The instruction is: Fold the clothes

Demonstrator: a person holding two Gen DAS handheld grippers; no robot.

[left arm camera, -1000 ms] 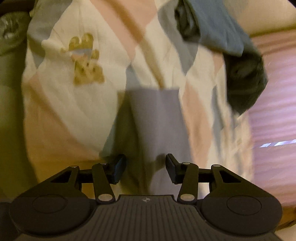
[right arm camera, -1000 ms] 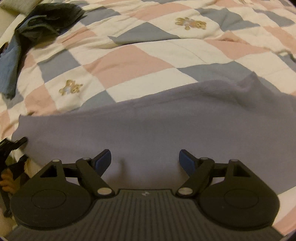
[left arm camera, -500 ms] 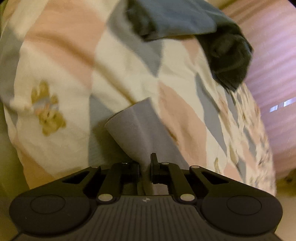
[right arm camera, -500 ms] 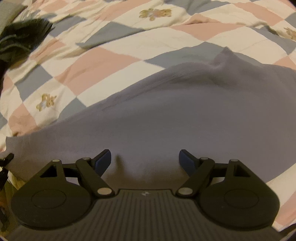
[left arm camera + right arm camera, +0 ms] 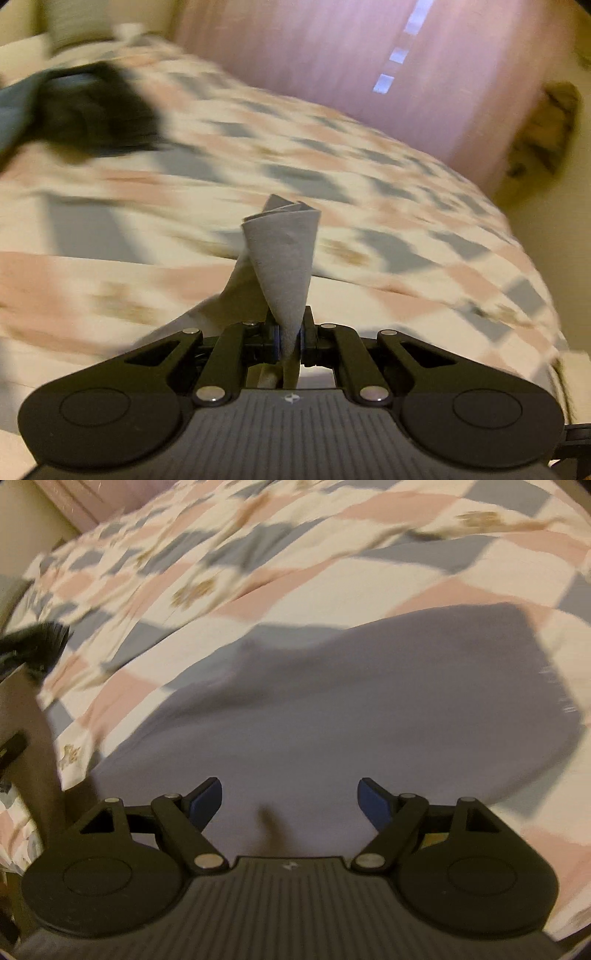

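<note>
A grey-lilac cloth (image 5: 332, 709) lies spread on a checked bed quilt (image 5: 258, 554). In the left wrist view one corner of that cloth (image 5: 286, 254) stands up as a rolled cone, pinched between the pads of my left gripper (image 5: 289, 338), which is shut on it and lifted above the quilt (image 5: 147, 221). In the right wrist view my right gripper (image 5: 290, 797) hovers over the near part of the cloth with its blue-padded jaws wide apart and nothing between them. A small crease shows in the cloth just ahead of its body.
A heap of dark and blue-grey clothes (image 5: 85, 107) lies at the far left of the bed; its dark edge (image 5: 37, 646) also shows at the left of the right wrist view. A pink curtain (image 5: 369, 66) hangs behind the bed. The bed's edge runs along the left.
The left gripper closed on the cloth's corner, then swung up and across while rolling, so the bed now looks level. The right gripper slid sideways over the cloth, staying open.
</note>
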